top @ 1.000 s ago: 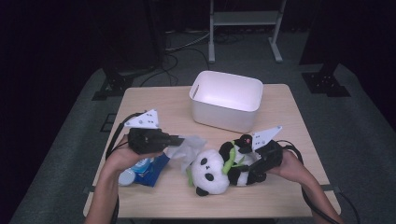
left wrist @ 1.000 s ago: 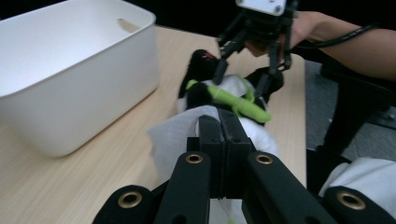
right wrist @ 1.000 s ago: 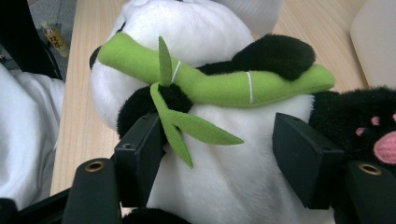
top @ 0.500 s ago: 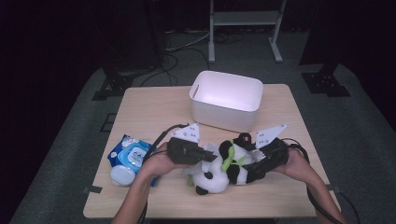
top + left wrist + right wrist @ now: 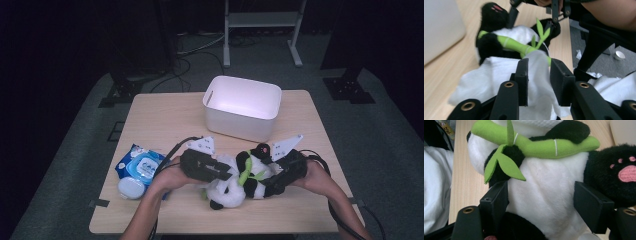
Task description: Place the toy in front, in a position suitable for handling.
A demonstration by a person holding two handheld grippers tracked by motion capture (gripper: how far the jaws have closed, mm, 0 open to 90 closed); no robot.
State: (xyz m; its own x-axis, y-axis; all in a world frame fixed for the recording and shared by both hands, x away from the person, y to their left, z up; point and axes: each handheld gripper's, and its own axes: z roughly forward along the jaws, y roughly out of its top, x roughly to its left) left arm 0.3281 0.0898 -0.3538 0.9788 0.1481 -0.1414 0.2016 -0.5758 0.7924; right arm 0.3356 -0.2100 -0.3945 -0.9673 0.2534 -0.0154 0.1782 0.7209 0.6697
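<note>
Near the front edge of the surface (image 5: 165,120) lies a plush panda (image 5: 235,182). The left hand-held gripper (image 5: 537,75), its jaws just opened a little, pinches a white cloth (image 5: 499,75) against the panda. The right hand-held gripper (image 5: 541,202) clamps its belly. A weak pinch may drop the cloth. Beyond stands a white bin (image 5: 242,107).
</note>
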